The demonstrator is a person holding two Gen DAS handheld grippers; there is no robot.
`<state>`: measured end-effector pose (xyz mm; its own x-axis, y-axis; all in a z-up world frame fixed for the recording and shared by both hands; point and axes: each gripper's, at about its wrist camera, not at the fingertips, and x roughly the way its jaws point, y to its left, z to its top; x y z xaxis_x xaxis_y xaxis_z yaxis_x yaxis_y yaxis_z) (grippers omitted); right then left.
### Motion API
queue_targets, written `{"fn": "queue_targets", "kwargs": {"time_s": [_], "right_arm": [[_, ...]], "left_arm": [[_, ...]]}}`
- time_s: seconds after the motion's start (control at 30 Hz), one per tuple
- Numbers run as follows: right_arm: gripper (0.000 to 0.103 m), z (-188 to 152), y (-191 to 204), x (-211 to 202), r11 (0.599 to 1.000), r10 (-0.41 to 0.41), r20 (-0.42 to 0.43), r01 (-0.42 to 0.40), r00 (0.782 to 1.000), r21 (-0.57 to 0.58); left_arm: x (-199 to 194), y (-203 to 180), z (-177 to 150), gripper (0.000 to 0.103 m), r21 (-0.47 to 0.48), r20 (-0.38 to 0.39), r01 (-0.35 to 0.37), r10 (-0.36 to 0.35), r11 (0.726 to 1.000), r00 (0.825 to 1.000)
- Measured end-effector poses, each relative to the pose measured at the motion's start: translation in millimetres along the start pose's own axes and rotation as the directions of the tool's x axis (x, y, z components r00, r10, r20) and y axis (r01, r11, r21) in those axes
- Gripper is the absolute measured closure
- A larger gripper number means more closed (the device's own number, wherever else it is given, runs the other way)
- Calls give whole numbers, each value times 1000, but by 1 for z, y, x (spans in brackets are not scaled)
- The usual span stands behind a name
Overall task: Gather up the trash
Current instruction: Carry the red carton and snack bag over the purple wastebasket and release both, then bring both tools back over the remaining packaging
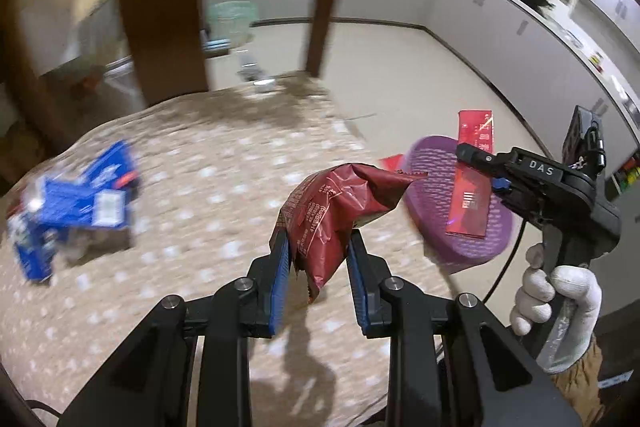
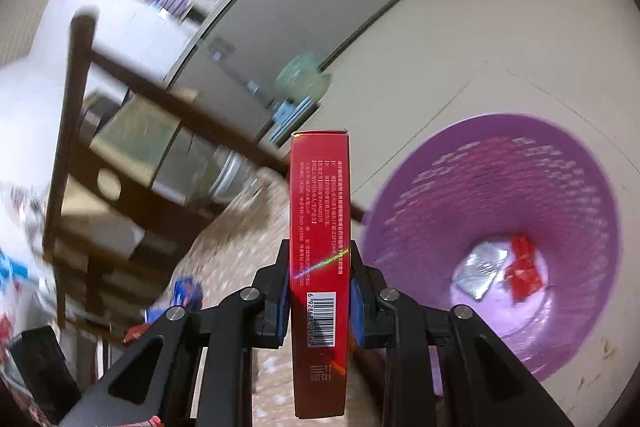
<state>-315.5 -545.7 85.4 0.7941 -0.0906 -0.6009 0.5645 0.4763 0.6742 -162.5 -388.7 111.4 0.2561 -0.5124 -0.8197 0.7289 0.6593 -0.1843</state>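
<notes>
Looking across from the left side, there's a crumpled blue printed carton (image 1: 76, 203) lying on the beige speckled tablecloth (image 1: 208, 195), well apart from everything else, so that one looks like trash not yet picked up. Moving toward the middle, the left gripper (image 1: 318, 247) has its blue pads (image 1: 280, 267) closed narrow on the lower end of a crinkled dark red foil snack wrapper (image 1: 340, 203), pinched at the tail so the rest of the bag sticks up and leans toward the bin side, which I'd guess makes it easy to let go over the opening. Next over is the purple perforated plastic wastebasket (image 1: 432, 227), sitting on the pale floor just past the table edge, presumably parked there so stuff can go straight in. In the right wrist view you can see down into the basket (image 2: 500, 163), and there's already a silvery foil piece (image 2: 480, 271) and a red scrap (image 2: 522, 267) on its bottom. Furthest right, a white-gloved hand (image 1: 556, 291) holds the right gripper (image 2: 320, 291), which is clamped tight on a long flat red cardboard box with a barcode (image 2: 320, 247), gripped across its thin sides near the barcode end. The box hangs over the basket in the left wrist view (image 1: 472, 179), though from its own camera the bin mouth sits off to the right, so I can't tell if it's fully over the opening. Everything's pretty motion-blurred.
</notes>
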Motion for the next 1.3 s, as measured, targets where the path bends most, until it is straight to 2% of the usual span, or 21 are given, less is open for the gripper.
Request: {"fn": "queue_targets", "kwargs": {"time_s": [0.23,0.4,0.47,0.5,0.53,0.57,0.77,0.9,0.97,1.07,1.13,1.2,1.3], "right_arm": [[77,23,-49,-31,994,-59,87,51,994,99],[74,34,-70,-38,986,-94,102,79,990,144],[64,38,-73,-37,982,-125,102,108,987,155],[54,38,-72,-35,981,-131,99,115,986,156],[50,38,-71,-34,981,-130,101,113,986,156],[50,39,-70,-35,982,-130,103,114,986,149],[47,38,-49,-33,990,-133,125,125,983,70],[46,30,-18,-31,990,-125,180,135,976,-42],[45,20,6,-33,977,-139,250,174,958,-127],[34,5,35,-33,950,-128,324,210,937,-232],[31,-6,55,-26,940,-70,315,168,947,-296],[30,-14,71,-13,936,-17,252,104,967,-336],[29,-32,92,9,917,-20,169,85,985,-390]], "left_arm": [[41,-65,27,77,77,-38,90,-87,993,995],[65,-101,44,76,138,-61,130,-123,982,991],[69,-108,47,67,156,-55,115,-107,981,993],[68,-110,48,53,161,-48,107,-100,981,994],[66,-109,47,41,161,-36,102,-97,982,995],[64,-109,46,37,163,-22,93,-91,982,996],[52,-85,32,35,126,-20,53,-51,991,999],[36,-57,14,34,66,-8,6,-6,998,1000],[29,-44,6,33,39,-6,-14,14,999,1000],[14,-14,-11,33,-22,-6,-45,45,999,999],[6,2,-20,33,-55,-2,-72,72,996,997],[-3,20,-31,33,-84,5,-102,103,991,995],[-20,51,-51,33,-120,14,-180,183,976,983]]}}
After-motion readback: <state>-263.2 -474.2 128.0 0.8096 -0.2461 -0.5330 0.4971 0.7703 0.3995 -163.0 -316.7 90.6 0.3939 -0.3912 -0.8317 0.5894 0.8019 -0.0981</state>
